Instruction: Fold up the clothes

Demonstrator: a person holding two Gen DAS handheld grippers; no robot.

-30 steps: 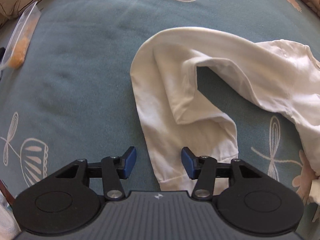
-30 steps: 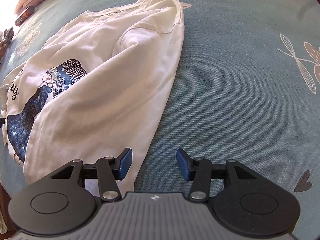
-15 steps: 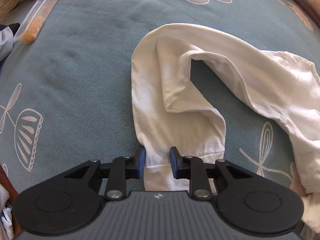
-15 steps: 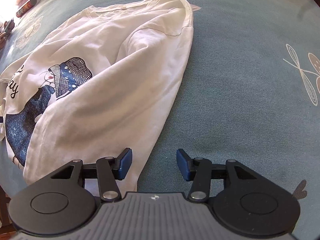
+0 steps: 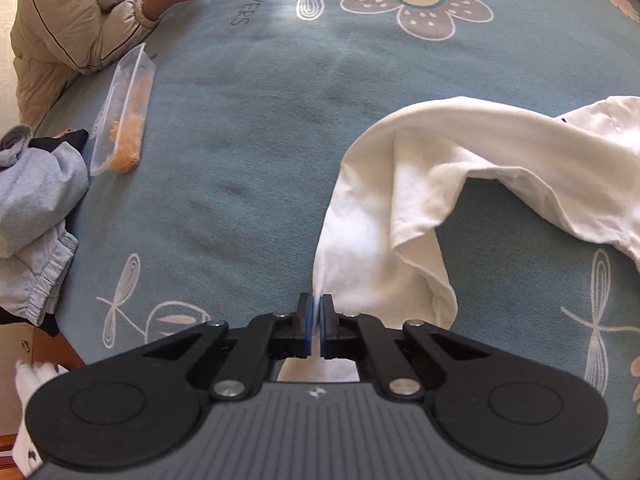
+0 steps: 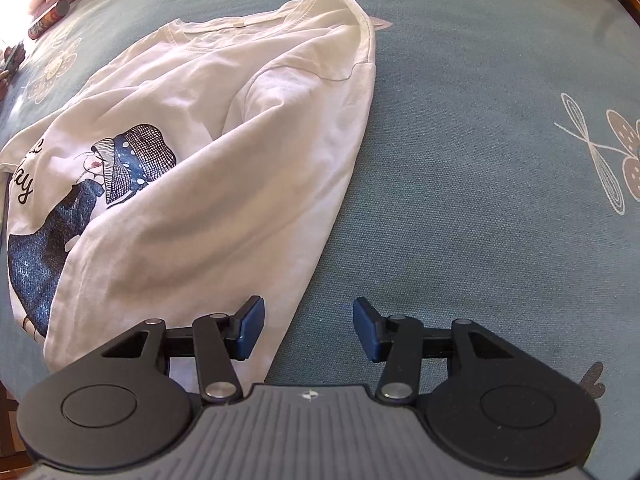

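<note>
Shirt [image 6: 224, 168] — one — two grippers

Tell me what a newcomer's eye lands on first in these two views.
The left gripper shut on the cuff of a long white sleeve that snakes across the blue flowered bedspread. In the right wrist view, the white T-shirt with its dark blue print lies left of centre, the open right gripper hanging over its edge.
</note>
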